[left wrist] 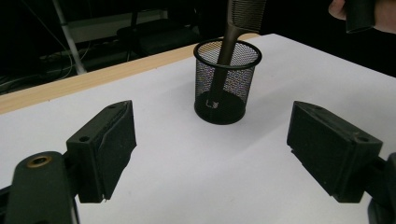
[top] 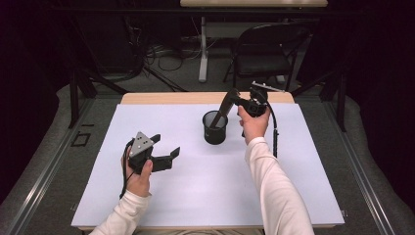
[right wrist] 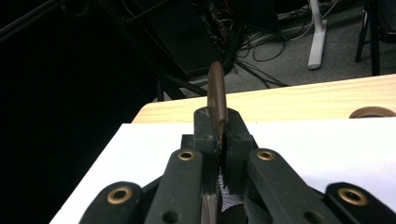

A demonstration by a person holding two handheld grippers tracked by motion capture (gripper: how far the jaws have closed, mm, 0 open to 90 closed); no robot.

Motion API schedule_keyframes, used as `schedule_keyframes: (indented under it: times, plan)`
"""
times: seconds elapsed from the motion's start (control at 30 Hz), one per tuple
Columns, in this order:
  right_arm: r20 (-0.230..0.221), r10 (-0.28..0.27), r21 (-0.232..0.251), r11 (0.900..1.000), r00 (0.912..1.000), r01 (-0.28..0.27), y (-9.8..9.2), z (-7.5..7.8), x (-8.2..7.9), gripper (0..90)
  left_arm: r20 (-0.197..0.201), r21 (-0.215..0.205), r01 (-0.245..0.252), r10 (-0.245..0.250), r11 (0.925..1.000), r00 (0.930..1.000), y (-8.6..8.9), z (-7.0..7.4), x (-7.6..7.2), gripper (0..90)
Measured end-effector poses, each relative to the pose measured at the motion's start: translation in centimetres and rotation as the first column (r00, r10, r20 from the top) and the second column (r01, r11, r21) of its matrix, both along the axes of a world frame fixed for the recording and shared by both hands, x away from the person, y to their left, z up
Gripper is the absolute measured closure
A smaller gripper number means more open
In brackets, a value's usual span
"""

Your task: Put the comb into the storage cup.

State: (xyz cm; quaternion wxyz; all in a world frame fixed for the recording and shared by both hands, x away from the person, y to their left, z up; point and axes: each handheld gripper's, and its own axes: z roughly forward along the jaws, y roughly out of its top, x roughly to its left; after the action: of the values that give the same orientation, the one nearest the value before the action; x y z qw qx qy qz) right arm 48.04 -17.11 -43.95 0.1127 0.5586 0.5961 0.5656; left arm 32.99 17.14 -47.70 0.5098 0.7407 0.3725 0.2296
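The table (top: 147,99) has a pale wooden top, most of it covered by a white sheet (top: 205,181) that leaves a strip of wood bare along the far edge. Around it lies grey floor (top: 46,166), with metal rails (top: 362,176) running along both sides. Beyond the far edge stands a black folding chair (top: 266,49), and to its left a white table leg (top: 202,49) rises to a second light wooden tabletop (top: 254,3) at the top of the high view. Dark cables (top: 166,56) lie tangled on the floor there. Black stand legs (top: 78,83) and black drapes close the room in on both sides; the light falls mostly on the sheet.
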Motion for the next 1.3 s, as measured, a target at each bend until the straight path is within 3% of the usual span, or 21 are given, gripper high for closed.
schedule_keyframes:
  times: [0.7, 1.3]
  plan:
    - [-0.008, 0.0, -0.005, 1.0, 1.0, 0.0, 0.3, -0.9, 0.2, 86.9, -0.004, 0.004, 0.0, 0.0, 1.0, 1.0, 0.0, -0.1, 0.0, 15.8]
    - [-0.035, -0.033, 0.062, 0.997, 0.9988, 0.035, -1.0, -1.8, 0.3, 86.9, -0.005, 0.007, 0.001, -0.001, 1.0, 1.0, 0.0, -0.1, 0.0, 15.8]
